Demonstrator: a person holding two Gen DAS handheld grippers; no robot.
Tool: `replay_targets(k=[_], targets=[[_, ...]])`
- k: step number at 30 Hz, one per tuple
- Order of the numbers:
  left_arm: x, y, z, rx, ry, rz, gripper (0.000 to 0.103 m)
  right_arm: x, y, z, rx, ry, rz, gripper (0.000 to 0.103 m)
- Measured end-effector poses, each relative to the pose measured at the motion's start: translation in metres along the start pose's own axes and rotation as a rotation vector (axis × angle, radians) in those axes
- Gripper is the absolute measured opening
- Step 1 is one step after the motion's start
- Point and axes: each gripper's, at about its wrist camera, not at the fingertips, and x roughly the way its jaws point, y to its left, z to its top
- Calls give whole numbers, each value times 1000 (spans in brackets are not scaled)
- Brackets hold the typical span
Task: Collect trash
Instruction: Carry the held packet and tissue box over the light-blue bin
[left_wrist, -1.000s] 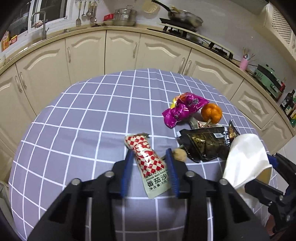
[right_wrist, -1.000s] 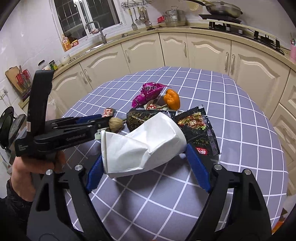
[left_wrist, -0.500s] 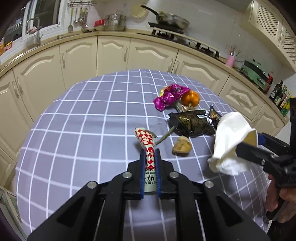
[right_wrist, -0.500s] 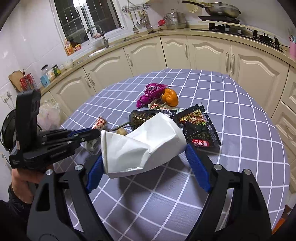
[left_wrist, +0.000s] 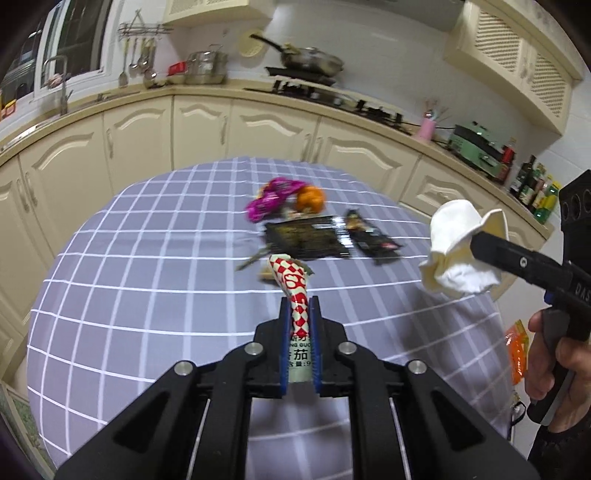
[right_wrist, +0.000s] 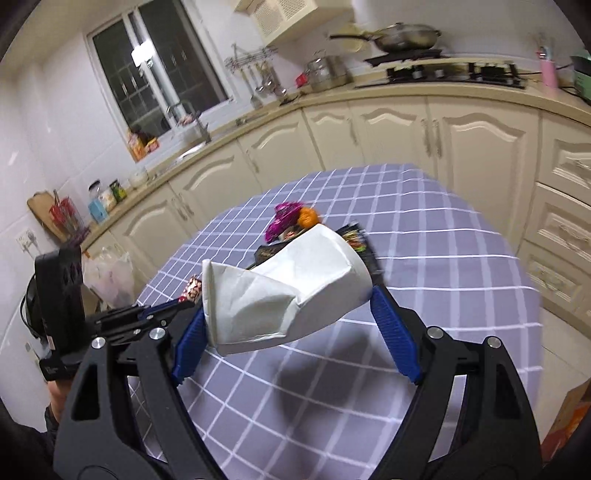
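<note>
My left gripper (left_wrist: 299, 314) is shut on a red-and-white checked sauce packet (left_wrist: 291, 280) and holds it above the grey checked table (left_wrist: 147, 288). My right gripper (right_wrist: 295, 314) is shut on a crushed white paper cup (right_wrist: 284, 291), held above the table's near edge; the cup also shows at the right of the left wrist view (left_wrist: 458, 251). On the table lie a magenta wrapper (left_wrist: 271, 197), an orange fruit (left_wrist: 310, 197), a black snack bag (left_wrist: 306, 240) and a second dark wrapper (left_wrist: 369, 236). The left gripper with the packet shows at the left of the right wrist view (right_wrist: 155, 314).
Cream kitchen cabinets (left_wrist: 207, 125) curve behind the table. A white plastic bag (right_wrist: 110, 273) sits by the cabinets left of the table. An orange packet (left_wrist: 517, 350) lies low beyond the table's right edge. A small brownish scrap (left_wrist: 267, 275) lies behind the packet.
My left gripper closed on the sauce packet and lifted it off the table. Both grippers rose and drew back from the table. The right gripper kept its hold on the cup.
</note>
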Motion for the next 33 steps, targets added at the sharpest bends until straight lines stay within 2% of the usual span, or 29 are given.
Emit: replay_targets(k=[2,9,14,20,26,29,33], targets=[[-5,-14,0,17,-11,-16,9,-19,-11,-2,24,-29,-11,80],[-23,-93,-1,119,-46,-116,9,-103,-63,-22,125,-126,-127,80],[-21,-155,-5,188,-41,-222,9,-162,-117,-48,231,-176,-253,80],[-4,-231,-20,274,3,-344,9,-213,-182,-98,381,-168,-417,80],[40,-313,-59,367,135,-450,9,-225,-245,-163,575,-93,-512,80],[63,-344,-80,406,205,-480,9,-222,-276,-201,689,-50,-520,80],[114,-382,-119,448,350,-492,9,-219,-301,-234,785,-19,-529,80]])
